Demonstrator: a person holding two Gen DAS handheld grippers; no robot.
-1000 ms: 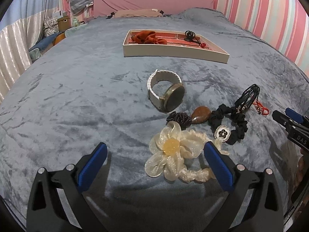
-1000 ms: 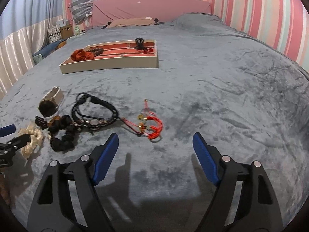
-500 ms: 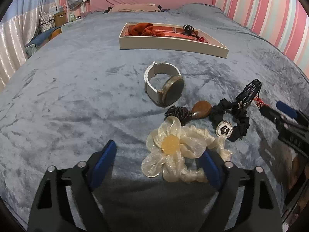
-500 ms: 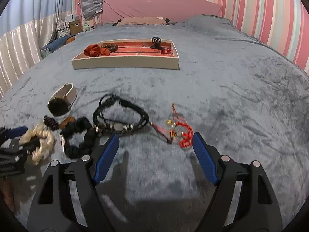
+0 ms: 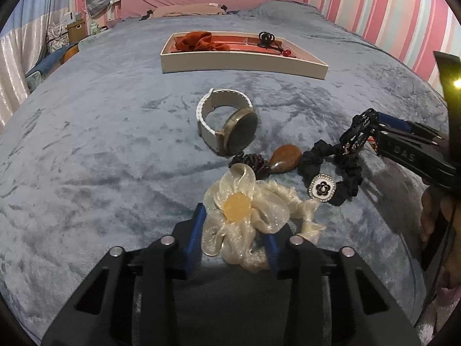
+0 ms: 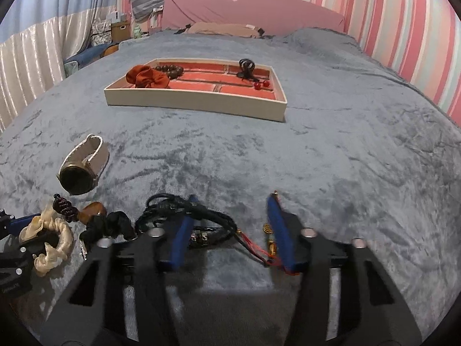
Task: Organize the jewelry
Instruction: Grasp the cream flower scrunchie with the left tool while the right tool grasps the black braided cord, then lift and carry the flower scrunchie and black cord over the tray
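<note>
Fingers of the left gripper [image 5: 234, 232] have just narrowed onto the cream flower scrunchie [image 5: 245, 216], the right gripper [image 6: 229, 227] likewise closing around the red cord charm [image 6: 269, 243], so both seem ready to lift toward the tray [image 6: 196, 105].

The left tool [image 5: 234, 236] has just been closing, and its pads now flank the cream flower scrunchie [image 5: 245, 213], which was ahead of it before. The right tool [image 6: 230, 227] has moved left over the black cord bracelet [image 6: 184, 213], its jaws also closing.
</note>
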